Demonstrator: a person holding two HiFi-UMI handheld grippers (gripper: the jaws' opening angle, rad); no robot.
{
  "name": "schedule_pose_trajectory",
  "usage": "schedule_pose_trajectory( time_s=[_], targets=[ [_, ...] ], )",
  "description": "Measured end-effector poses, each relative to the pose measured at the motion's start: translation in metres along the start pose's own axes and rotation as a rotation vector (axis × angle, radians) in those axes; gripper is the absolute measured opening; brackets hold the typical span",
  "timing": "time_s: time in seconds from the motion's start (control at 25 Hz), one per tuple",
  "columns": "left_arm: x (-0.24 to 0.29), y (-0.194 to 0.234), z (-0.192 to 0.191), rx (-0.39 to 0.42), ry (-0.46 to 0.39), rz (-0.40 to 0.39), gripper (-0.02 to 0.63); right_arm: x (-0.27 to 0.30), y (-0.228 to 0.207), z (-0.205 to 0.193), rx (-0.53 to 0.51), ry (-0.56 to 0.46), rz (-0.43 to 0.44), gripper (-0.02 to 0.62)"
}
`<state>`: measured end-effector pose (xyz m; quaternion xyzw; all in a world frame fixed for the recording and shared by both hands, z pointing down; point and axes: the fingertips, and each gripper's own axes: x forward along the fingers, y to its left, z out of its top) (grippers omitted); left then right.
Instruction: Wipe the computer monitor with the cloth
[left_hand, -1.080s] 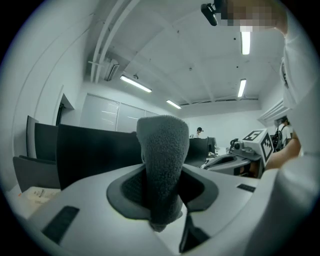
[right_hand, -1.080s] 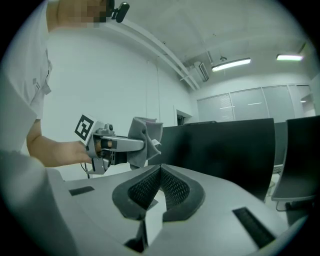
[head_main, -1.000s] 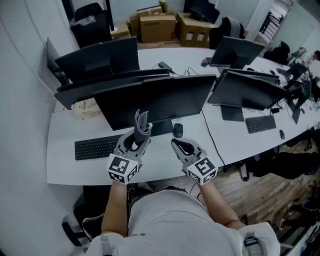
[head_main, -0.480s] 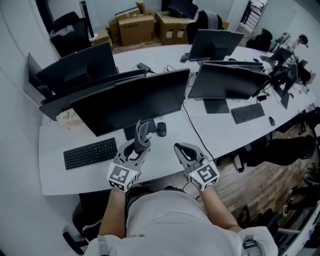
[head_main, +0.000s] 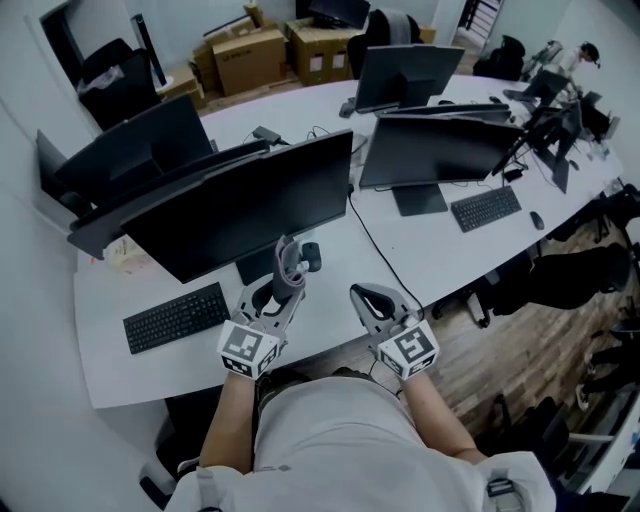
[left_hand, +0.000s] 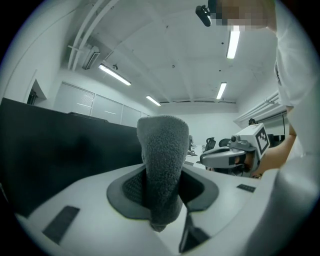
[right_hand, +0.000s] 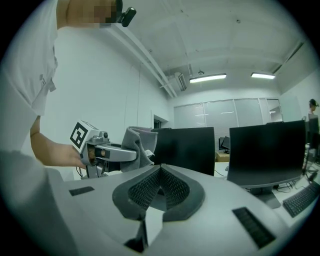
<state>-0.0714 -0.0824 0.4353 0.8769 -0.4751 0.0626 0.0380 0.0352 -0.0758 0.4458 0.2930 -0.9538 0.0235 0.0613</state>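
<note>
Left tongs (head_main: 278, 292) are pinching the grey cloth (left_hand: 164, 165). The cloth stands upright out of the jaws, with its folded top well above them and a short end hanging below the pinch. Right tongs (head_main: 368, 297) sit at 3 o'clock from the left pair, apart from them, with the jaws pressed together and nothing between them.

Both pairs are held over the near edge of the white counter (head_main: 400, 262). The computer monitor (head_main: 240, 205) stands at 12 o'clock from my left tongs, its dark screen facing me. The cloth is near its lower edge, but I cannot tell whether the two touch. In the left gripper view the screen fills the 9 o'clock side, beside the cloth.

A black keyboard (head_main: 176, 317) lies on the counter at 9 o'clock from my left tongs. A dark mouse (head_main: 311, 256) lies just beyond the cloth at 1 o'clock, beside the monitor's foot. More monitors (head_main: 440, 150) stand on the counter at 2 o'clock, and cardboard boxes (head_main: 250, 60) are stacked at the far side at 12 o'clock.
</note>
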Motion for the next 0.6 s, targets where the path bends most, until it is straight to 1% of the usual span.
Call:
schedule_pose_trajectory(
  time_s=[0.2, 0.36, 0.6],
  targets=[
    [0.01, -0.001, 0.0, -0.014, 0.008, -0.038, 0.138, 0.0, -0.005, 0.002, 0.002, -0.004, -0.02, 0.009],
    [0.018, 0.003, 0.0, -0.006, 0.015, -0.06, 0.138, 0.001, -0.013, 0.001, 0.012, -0.004, -0.048, 0.009],
    [0.029, 0.01, -0.006, 0.003, 0.049, -0.082, 0.138, 0.008, -0.023, 0.003, 0.022, -0.008, -0.074, 0.009]
  ],
)
